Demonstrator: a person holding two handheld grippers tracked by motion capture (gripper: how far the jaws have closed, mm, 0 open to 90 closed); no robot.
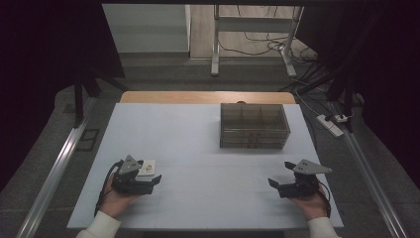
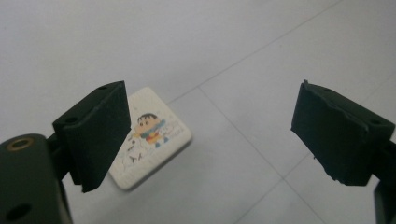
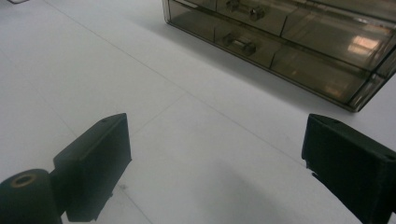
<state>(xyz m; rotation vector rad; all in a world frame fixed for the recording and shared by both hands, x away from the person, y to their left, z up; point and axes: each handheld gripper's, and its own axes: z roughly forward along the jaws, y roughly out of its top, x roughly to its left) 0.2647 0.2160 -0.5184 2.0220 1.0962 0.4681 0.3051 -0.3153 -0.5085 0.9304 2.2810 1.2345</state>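
Note:
A small white eraser with a cartoon boy printed on it (image 2: 152,137) lies flat on the white table cover (image 1: 198,148), just beyond my left gripper (image 1: 154,179) in the high view (image 1: 147,168). In the left gripper view it sits partly behind the left jaw, not between the pads. My left gripper (image 2: 210,126) is open and empty. At the right front my right gripper (image 1: 277,176) is held low over the table, open and empty (image 3: 215,163). A smoky clear plastic drawer box (image 1: 254,126) stands at the back right; its drawer fronts and handles (image 3: 239,45) face my right gripper.
A wooden table edge (image 1: 208,96) shows behind the white cover. A metal rail (image 1: 54,173) runs along the left side on the floor, and a power strip (image 1: 331,124) with cables lies to the right. A desk frame (image 1: 216,44) stands farther back.

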